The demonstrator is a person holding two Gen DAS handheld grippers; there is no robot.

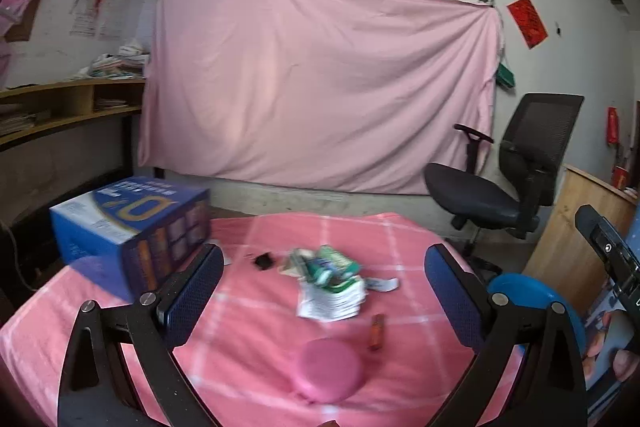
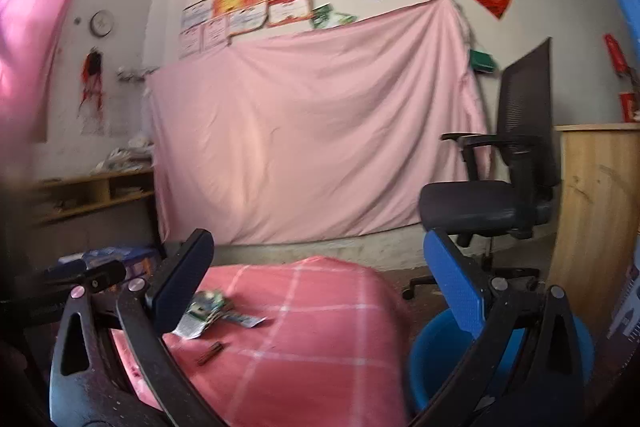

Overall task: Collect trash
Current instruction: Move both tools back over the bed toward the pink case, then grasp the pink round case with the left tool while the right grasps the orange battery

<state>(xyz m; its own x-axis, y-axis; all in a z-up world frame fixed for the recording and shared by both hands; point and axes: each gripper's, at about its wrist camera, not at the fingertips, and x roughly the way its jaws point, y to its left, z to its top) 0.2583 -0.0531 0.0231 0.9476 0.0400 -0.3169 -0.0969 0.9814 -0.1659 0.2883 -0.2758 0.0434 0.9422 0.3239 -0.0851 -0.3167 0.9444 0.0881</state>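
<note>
A pile of crumpled green and white wrappers lies mid-table on the pink checked cloth; it also shows in the right wrist view. A small black scrap, a torn strip, a small orange-brown stick and a round pink lid lie around it. My left gripper is open and empty above the near table. My right gripper is open and empty, right of the pile, above the table's right edge. A blue bin stands beside the table.
A blue carton stands on the table's left corner. A black office chair stands at the right, next to a wooden cabinet. A pink sheet hangs on the back wall. Wooden shelves are at the left.
</note>
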